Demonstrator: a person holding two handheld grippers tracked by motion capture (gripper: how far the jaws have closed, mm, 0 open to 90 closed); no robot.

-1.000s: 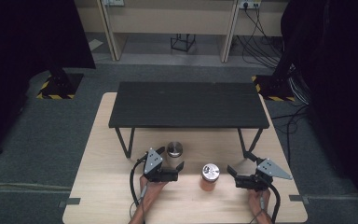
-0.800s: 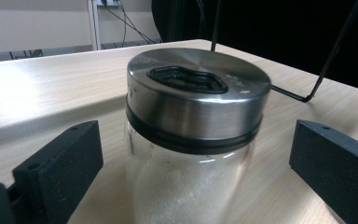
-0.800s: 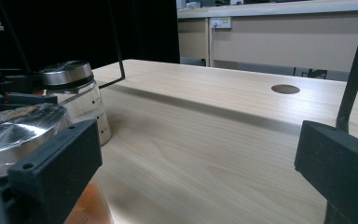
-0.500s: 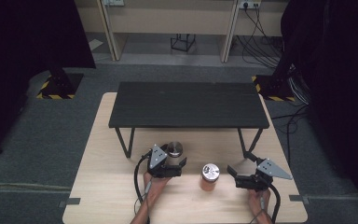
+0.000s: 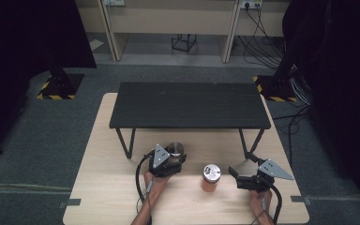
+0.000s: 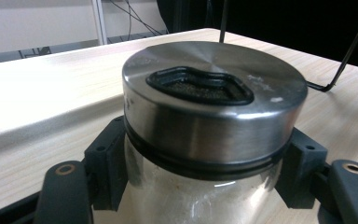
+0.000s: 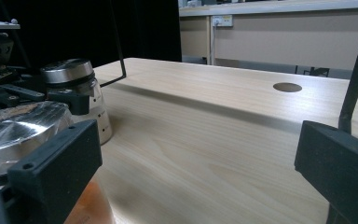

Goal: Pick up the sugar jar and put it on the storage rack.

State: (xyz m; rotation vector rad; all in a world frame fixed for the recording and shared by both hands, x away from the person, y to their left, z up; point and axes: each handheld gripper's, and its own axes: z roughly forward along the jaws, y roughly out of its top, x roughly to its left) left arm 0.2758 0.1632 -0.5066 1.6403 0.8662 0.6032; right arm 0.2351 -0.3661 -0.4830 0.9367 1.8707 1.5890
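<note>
The table is pale wood grain, its near edge cut by the bottom of the high view. A black shelf on thin black wire legs stands across its far half, the legs planted near the middle of the top. In the right gripper view a round hole shows in the wood toward the far edge. Around the table lies grey carpet. Beyond it stand a beige wall unit with sockets and a bundle of cables hanging at the far right. Black curtains close off both sides, and yellow-and-black striped feet sit at their bases.

The jar, clear glass with a steel lid, stands left of the table's middle, just in front of the shelf's left legs. The left gripper has just been closing, and its jaws now clamp the jar below the lid; in the left gripper view the pads press on the glass at both sides.

A second jar with orange contents stands nearer the near edge, right of the first. The right gripper lies just to its right near the near right corner, jaws spread wide, holding nothing.
</note>
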